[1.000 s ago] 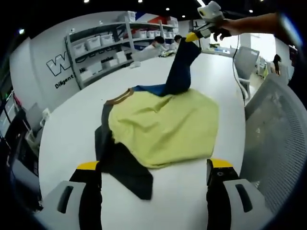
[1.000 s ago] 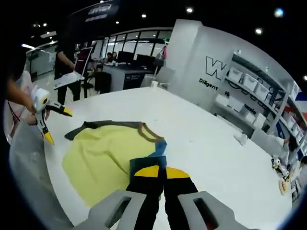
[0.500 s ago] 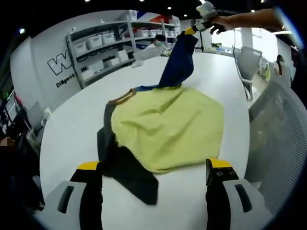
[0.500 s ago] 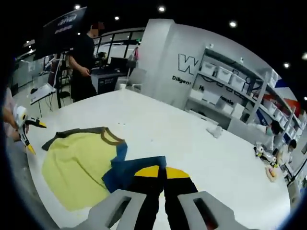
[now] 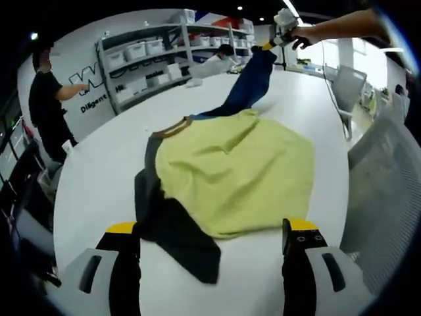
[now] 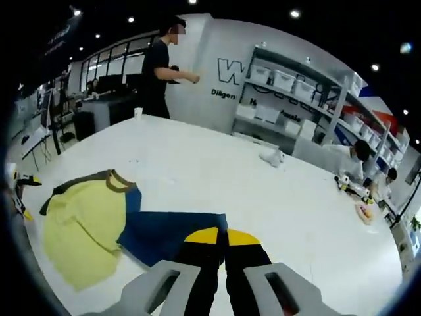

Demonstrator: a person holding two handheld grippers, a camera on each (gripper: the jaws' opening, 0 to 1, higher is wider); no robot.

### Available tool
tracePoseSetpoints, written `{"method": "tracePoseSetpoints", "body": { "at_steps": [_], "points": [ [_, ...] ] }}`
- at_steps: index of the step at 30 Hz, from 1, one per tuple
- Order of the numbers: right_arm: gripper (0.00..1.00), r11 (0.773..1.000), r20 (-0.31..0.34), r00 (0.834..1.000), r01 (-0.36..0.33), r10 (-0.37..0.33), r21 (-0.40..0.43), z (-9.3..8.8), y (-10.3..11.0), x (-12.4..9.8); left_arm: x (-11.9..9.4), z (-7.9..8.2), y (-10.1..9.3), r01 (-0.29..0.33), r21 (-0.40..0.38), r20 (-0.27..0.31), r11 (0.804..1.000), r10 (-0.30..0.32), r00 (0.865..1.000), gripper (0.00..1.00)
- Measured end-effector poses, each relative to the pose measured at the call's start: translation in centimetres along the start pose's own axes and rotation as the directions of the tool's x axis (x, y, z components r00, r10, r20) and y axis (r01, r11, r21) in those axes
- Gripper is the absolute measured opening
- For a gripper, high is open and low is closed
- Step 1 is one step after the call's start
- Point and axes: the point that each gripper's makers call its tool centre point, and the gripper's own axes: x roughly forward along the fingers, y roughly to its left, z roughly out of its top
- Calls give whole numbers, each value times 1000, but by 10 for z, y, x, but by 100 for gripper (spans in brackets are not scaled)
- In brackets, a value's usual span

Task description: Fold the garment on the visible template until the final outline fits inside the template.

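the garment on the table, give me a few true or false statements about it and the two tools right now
1. The right tool is shut on the blue sleeve of the garment. True.
2. The left tool is shut on the black sleeve. False: its jaws stand open and apart, and the black sleeve lies on the table between them, ungripped.
3. The yellow body of the garment lies on the white table. True.
4. The blue sleeve lies folded over the yellow body. False: it is pulled out away from the body, lifted by the right tool.
5. The garment has a brown collar. True.
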Motion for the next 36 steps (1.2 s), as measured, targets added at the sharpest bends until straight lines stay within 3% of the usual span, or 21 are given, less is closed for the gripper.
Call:
{"method": "tracePoseSetpoints", "body": {
  "at_steps": [3,8,15,26,33,36],
  "points": [
    [0,996,-44,999,18,-15,85,-16,-10,7,0,1,1,-9,-7,-5,1000,9,1000,86],
    [0,987,-103,994,46,-30,157,-42,-29,19,-1,0,3,-15,0,-19,1000,15,1000,86],
    [0,986,-154,987,69,-46,149,-73,-45,33,0,0,6,-22,-1,-41,1000,22,999,86],
    [0,979,-212,976,81,-41,185,-114,-51,52,-2,-2,11,-31,15,-72,999,32,997,86],
    [0,971,-279,958,120,-60,206,-147,-57,61,-6,-2,14,-39,21,-89,999,40,995,86],
    [0,957,-334,941,143,-53,251,-164,-56,62,-7,-3,15,-39,27,-96,999,42,995,86]
  ]
}}
